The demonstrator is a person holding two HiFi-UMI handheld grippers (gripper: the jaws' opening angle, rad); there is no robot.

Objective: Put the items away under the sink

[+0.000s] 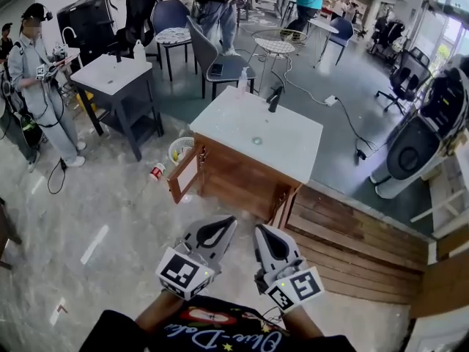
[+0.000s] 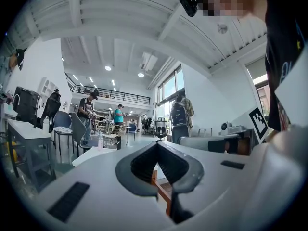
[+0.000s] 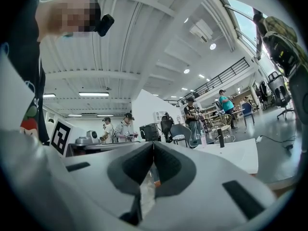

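Observation:
The sink cabinet (image 1: pixel 242 174) is wooden with a white top (image 1: pixel 256 130) and a black faucet (image 1: pixel 275 97). It stands on the floor ahead of me, and its left door (image 1: pixel 187 173) hangs open. On the floor beside that door lie a small white basket (image 1: pixel 179 149) and a red and white bottle (image 1: pixel 157 171). My left gripper (image 1: pixel 229 221) and right gripper (image 1: pixel 258 229) are side by side short of the cabinet, both shut and empty. The left gripper (image 2: pixel 156 144) shows its jaws meeting, as does the right gripper (image 3: pixel 153 143).
A person (image 1: pixel 40 86) holding grippers stands at far left beside a dark table with a white top (image 1: pixel 117 75). Chairs and more people fill the back. A wooden platform (image 1: pixel 352 240) runs along the right, with a white machine (image 1: pixel 418 145) and a floor cable (image 1: pixel 344 112) behind it.

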